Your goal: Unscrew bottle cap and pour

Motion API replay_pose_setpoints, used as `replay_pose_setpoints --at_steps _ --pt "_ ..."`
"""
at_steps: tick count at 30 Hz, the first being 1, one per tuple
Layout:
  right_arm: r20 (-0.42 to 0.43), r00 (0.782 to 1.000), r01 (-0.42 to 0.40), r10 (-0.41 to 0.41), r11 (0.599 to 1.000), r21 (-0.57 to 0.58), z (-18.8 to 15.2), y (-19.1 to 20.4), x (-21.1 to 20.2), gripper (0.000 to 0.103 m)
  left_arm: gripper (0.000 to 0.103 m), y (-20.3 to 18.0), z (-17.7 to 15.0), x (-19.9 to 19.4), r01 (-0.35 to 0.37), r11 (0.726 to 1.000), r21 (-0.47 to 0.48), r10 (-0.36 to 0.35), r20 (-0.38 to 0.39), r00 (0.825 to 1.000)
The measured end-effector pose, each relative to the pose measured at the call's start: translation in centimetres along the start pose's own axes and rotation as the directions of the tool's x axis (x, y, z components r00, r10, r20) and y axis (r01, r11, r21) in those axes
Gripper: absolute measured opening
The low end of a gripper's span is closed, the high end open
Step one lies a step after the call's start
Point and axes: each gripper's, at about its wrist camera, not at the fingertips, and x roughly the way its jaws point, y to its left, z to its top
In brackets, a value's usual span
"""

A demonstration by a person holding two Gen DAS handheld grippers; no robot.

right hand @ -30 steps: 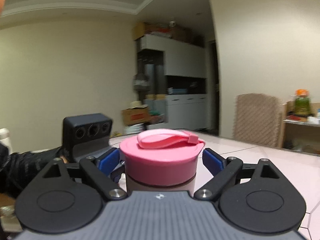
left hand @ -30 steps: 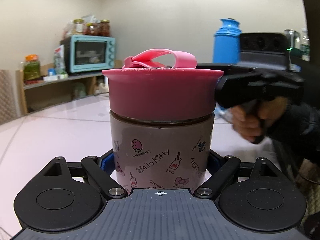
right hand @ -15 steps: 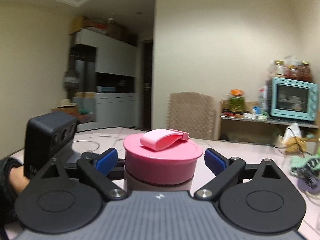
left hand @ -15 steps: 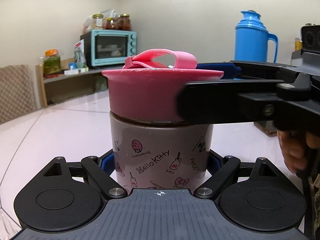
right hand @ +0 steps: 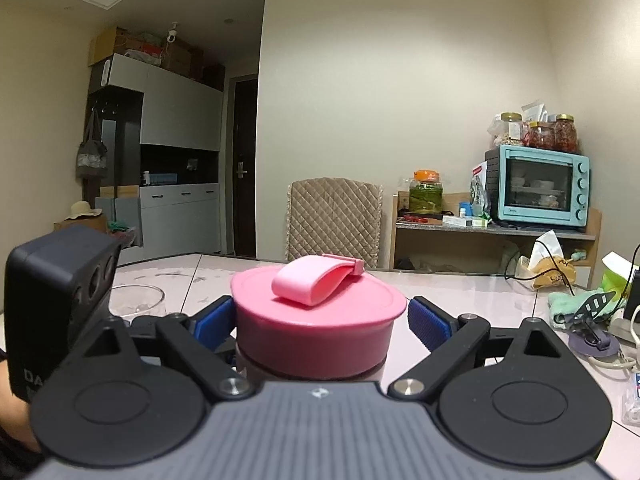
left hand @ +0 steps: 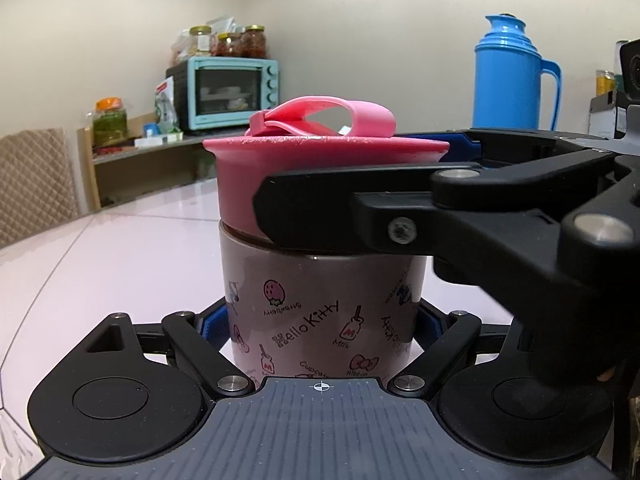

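A brown Hello Kitty bottle [left hand: 320, 300] stands upright on the pale table [left hand: 120, 264]. My left gripper [left hand: 322, 326] is shut on its lower body, a blue pad pressing on each side. The pink cap [right hand: 316, 328] with its folded strap [right hand: 316, 280] sits on top. My right gripper [right hand: 320, 320] straddles the cap at rim height and its jaws are closing. The left pad is at the cap's edge, while a narrow gap shows at the right pad. In the left wrist view a black finger [left hand: 360, 216] of the right gripper crosses the front of the cap [left hand: 236, 184].
An empty glass [right hand: 136, 300] stands on the table left of the bottle. A blue thermos [left hand: 512, 76] is at the back right. A green cloth, a phone stand and cables [right hand: 576, 312] lie on the right. A quilted chair [right hand: 332, 220] and a shelf with a teal oven [right hand: 540, 188] are behind.
The right gripper swung around the cap, so its finger now crosses in front of the cap in the left wrist view. Its jaws now stand closer to the cap. The left gripper kept its hold.
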Motion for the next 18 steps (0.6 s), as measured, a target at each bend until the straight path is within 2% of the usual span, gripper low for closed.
replay_pose_setpoints --at_steps 5,11,17,18 --pt "0.001 1.0 0.002 -0.002 1.0 -0.018 -0.2 0.5 -0.2 0.09 0.091 -0.1 0.0 0.0 -0.002 1.0 0.005 0.002 -0.013 1.0" --pt "-0.002 0.999 -0.052 0.052 0.998 -0.035 -0.3 0.4 -0.5 0.089 0.09 -0.5 0.0 -0.1 -0.007 0.999 0.042 0.007 -0.005 1.0" --pt "-0.011 0.988 -0.157 0.157 0.985 -0.073 0.0 -1.1 -0.6 0.089 0.09 -0.3 -0.2 -0.2 0.014 0.998 0.059 -0.014 0.006 1.0" --pt "-0.015 0.979 -0.205 0.204 0.975 -0.086 0.1 -1.9 -0.5 0.089 0.09 -0.2 -0.2 -0.2 0.021 0.998 0.06 -0.021 0.009 1.0"
